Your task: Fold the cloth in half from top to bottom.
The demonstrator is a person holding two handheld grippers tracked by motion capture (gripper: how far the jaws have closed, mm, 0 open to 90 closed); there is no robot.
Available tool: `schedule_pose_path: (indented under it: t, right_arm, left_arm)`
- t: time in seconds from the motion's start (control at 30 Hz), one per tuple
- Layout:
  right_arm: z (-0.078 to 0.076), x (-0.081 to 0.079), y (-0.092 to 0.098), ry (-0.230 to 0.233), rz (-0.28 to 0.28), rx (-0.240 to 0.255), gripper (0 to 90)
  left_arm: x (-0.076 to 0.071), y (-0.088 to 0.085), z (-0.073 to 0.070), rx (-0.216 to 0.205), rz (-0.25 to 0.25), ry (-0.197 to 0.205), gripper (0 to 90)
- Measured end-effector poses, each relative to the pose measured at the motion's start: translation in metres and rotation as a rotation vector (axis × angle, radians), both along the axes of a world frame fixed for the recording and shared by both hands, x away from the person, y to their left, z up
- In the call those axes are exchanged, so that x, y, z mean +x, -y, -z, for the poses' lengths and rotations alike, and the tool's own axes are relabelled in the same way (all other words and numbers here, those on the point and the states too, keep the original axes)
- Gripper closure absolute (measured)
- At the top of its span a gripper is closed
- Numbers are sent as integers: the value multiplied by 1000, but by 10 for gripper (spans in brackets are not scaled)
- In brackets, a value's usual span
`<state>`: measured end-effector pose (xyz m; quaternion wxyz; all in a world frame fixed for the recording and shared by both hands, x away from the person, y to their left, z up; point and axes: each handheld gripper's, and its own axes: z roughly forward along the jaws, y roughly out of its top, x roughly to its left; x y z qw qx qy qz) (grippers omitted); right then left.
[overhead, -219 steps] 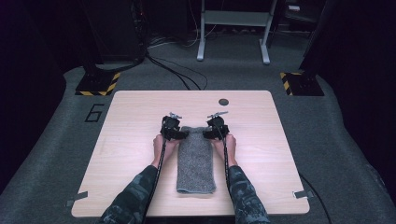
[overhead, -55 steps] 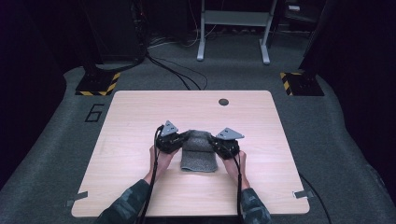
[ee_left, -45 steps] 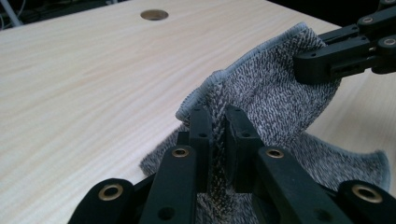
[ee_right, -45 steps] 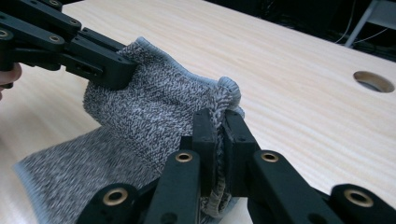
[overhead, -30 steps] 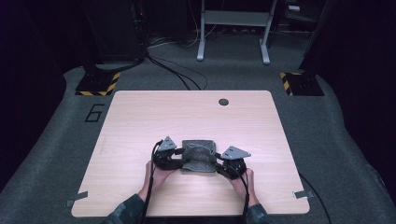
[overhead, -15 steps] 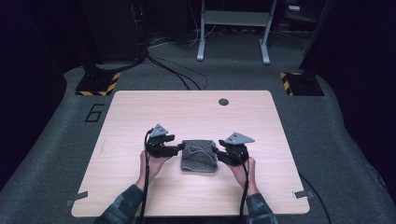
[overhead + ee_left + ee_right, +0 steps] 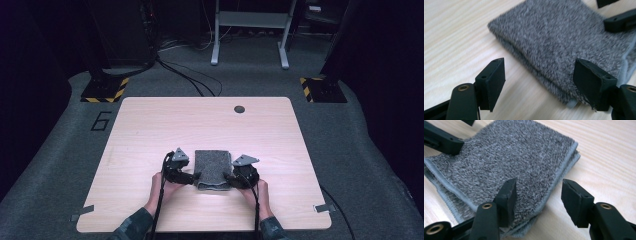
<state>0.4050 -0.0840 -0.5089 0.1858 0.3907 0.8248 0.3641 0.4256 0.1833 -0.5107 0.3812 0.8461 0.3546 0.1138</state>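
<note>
High view: folded grey towel (image 7: 213, 169) lies near the table's (image 7: 150, 125) front edge; left gripper (image 7: 192, 177) and right gripper (image 7: 227, 179) flank it, jaws just opened, released.

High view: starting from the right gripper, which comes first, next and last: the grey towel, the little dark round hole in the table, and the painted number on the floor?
From the right gripper:
1. Grey towel, folded, right beside it on its left.
2. Dark round hole, near the table's far edge, straight ahead.
3. Painted number, on the floor past the table's far left corner.
</note>
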Motion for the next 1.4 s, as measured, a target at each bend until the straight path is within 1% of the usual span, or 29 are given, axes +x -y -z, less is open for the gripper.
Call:
schedule_pose_path:
  t: [0.07, 0.1, 0.13, 0.17, 0.2, 0.23, 0.3, 0.43, 0.5, 0.53, 0.57, 0.6, 0.67, 0.77, 0.8, 0.83, 0.87, 0.9, 0.93, 0.97, 1.0, 1.03, 1.07, 1.1, 1.13, 1.17, 1.23, 1.37, 1.4]
  right_arm:
    - [3, -1, 0, -6, 16, -16, 450]
    - [4, 0, 1, 2, 5, -20, 449]
    - [5, 0, 0, -11, 18, -12, 447]
    - [5, 0, 0, -14, 26, -12, 444]
    - [6, 0, 0, -14, 30, -11, 441]
    - [6, 0, 0, -19, 35, -13, 433]
    - [7, 2, 0, -7, 33, -24, 422]
    - [8, 5, 1, -12, 44, -22, 397]
    - [9, 7, 3, -14, 43, -20, 390]
    - [10, 8, 3, -14, 53, -10, 389]
    - [10, 9, 3, -15, 54, -12, 388]
    - [10, 10, 2, -17, 61, -8, 388]
    - [10, 11, 3, -15, 52, -14, 388]
    - [10, 13, 3, -16, 59, -17, 384]
    - [10, 13, 2, -18, 62, -14, 382]
    - [9, 13, 3, -20, 59, -7, 382]
    - [9, 13, 3, -26, 60, -1, 372]
    - [8, 13, 3, -21, 60, 1, 352]
    - [6, 12, 5, -17, 50, 4, 337]
    - [4, 11, 6, -9, 50, 18, 323]
    - [2, 10, 7, -7, 50, 28, 294]
    - [0, 9, 8, -4, 48, 38, 276]
    - [-2, 9, 9, 3, 42, 36, 260]
    - [-4, 7, 9, -2, 50, 45, 247]
    - [-6, 7, 10, 12, 42, 42, 236]
    - [-9, 6, 10, 5, 42, 53, 229]
    - [-14, 3, 12, 17, 43, 62, 216]
    - [-25, -3, 19, 43, 45, 83, 202]
    - [-28, -4, 21, 41, 48, 90, 199]
  left_arm:
    - [0, 0, 2, 22, -1, -7, 253]
    - [0, 0, 2, 22, -1, -7, 252]
    - [0, 1, 4, 31, -11, -8, 252]
    - [1, 1, 4, 46, -6, -1, 249]
    - [2, 2, 5, 48, -10, 5, 248]
    - [2, 2, 6, 52, -11, -1, 245]
    - [2, 2, 7, 56, -19, 1, 243]
    - [3, 2, 8, 53, -22, -4, 237]
    - [5, 3, 9, 49, -33, 0, 236]
    - [5, 3, 9, 41, -39, -4, 237]
    - [7, 3, 9, 44, -37, 1, 237]
    - [7, 4, 9, 39, -42, -7, 237]
    - [9, 4, 9, 45, -43, 2, 237]
    - [10, 4, 10, 41, -46, 2, 237]
    - [10, 4, 10, 38, -50, 5, 235]
    - [10, 3, 9, 32, -47, -3, 232]
    - [9, 3, 8, 29, -52, 4, 226]
    - [8, 1, 6, 27, -53, 6, 213]
    - [7, 0, 4, 24, -58, 20, 190]
    - [6, -1, 2, 19, -64, 25, 173]
    - [5, -3, 0, 24, -69, 31, 172]
    - [5, -4, -2, 15, -78, 33, 164]
    - [5, -6, -3, 18, -82, 39, 154]
    - [4, -8, -5, 19, -84, 36, 154]
    - [3, -10, -6, 7, -86, 38, 150]
    - [2, -12, -9, 11, -86, 44, 147]
    - [0, -15, -13, -3, -93, 53, 146]
    - [-7, -24, -21, -13, -103, 68, 143]
    - [-9, -27, -23, -12, -107, 76, 141]
